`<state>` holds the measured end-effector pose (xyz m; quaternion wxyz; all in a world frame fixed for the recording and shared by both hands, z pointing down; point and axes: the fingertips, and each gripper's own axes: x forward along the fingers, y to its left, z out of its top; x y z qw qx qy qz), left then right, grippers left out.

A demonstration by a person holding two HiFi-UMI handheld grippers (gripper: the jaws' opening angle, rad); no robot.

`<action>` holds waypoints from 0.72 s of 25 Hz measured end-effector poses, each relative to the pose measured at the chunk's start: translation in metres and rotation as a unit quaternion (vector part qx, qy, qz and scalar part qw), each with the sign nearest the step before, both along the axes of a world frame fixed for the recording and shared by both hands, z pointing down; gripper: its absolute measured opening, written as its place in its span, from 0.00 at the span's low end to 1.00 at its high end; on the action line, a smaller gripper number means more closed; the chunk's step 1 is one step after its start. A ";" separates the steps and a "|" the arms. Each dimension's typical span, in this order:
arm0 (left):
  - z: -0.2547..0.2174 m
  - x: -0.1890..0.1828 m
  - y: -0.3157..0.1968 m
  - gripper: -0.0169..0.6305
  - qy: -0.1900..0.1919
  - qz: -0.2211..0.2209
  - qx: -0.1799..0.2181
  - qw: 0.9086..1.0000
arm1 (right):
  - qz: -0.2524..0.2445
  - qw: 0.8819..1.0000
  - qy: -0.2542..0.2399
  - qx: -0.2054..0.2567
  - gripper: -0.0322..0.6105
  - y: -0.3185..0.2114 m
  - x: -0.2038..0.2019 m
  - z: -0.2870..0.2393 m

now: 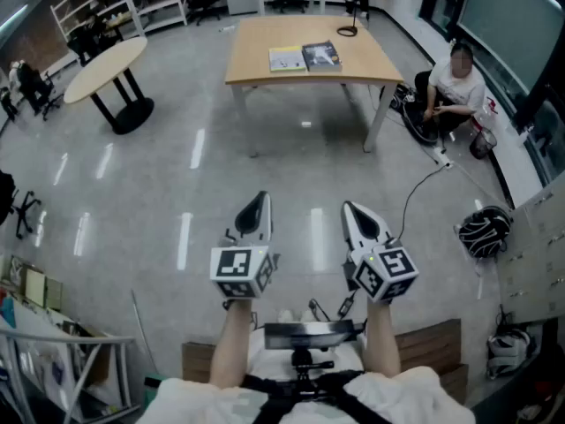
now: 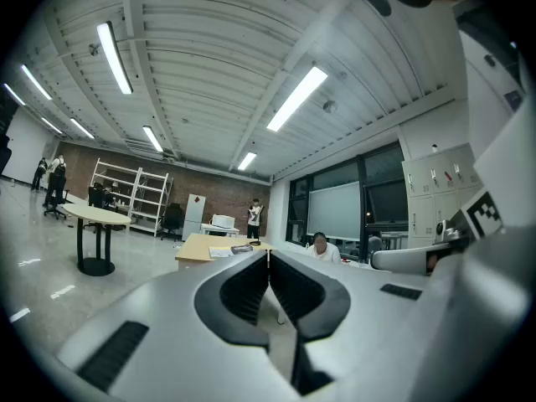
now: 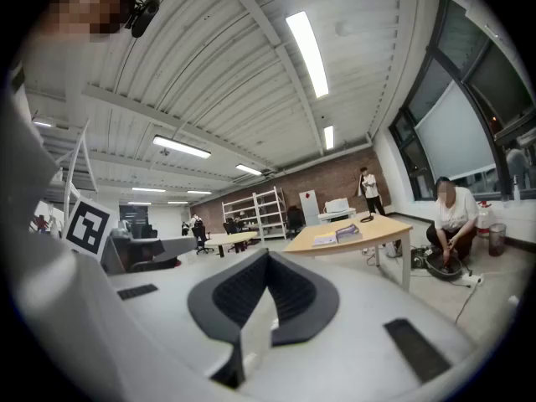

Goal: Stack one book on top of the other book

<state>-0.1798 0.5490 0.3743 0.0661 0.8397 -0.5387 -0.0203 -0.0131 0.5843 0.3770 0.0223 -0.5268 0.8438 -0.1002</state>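
Both grippers are held level, side by side over the grey floor, well apart from the desk [image 1: 265,34] ahead of them. The left gripper [image 1: 259,203] has its jaws pressed together with nothing between them, as its own view shows [image 2: 268,254]. The right gripper [image 1: 353,212] is the same: jaws together and empty [image 3: 266,258].

The two books lie flat on the desk, around the middle of its width and closer to its near edge than its far edge. The light book [image 1: 287,59] is on the left and the dark book [image 1: 321,56] is just beside it on the right, neither one on top of the other. In the left gripper view the light book [image 2: 222,251] and the dark book [image 2: 242,249] show low on the desk top [image 2: 197,245]; in the right gripper view they [image 3: 325,239] [image 3: 347,232] sit near the desk's left end [image 3: 385,227].

A small black thing [image 1: 347,31] lies near the desk's far right corner. A person [image 1: 455,87] sits on the floor past the desk's right edge. A round table [image 1: 106,69] stands off to the left of the desk.
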 end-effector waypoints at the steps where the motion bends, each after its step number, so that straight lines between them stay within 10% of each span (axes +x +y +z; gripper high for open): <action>1: 0.002 0.001 0.000 0.05 -0.001 0.002 0.000 1.000 | -0.002 1.000 -0.001 -0.002 0.05 0.000 -0.001 0.001; 18: 0.043 0.031 -0.009 0.05 -0.001 0.006 -0.029 1.000 | -0.034 0.997 -0.049 -0.050 0.05 -0.015 0.007 0.043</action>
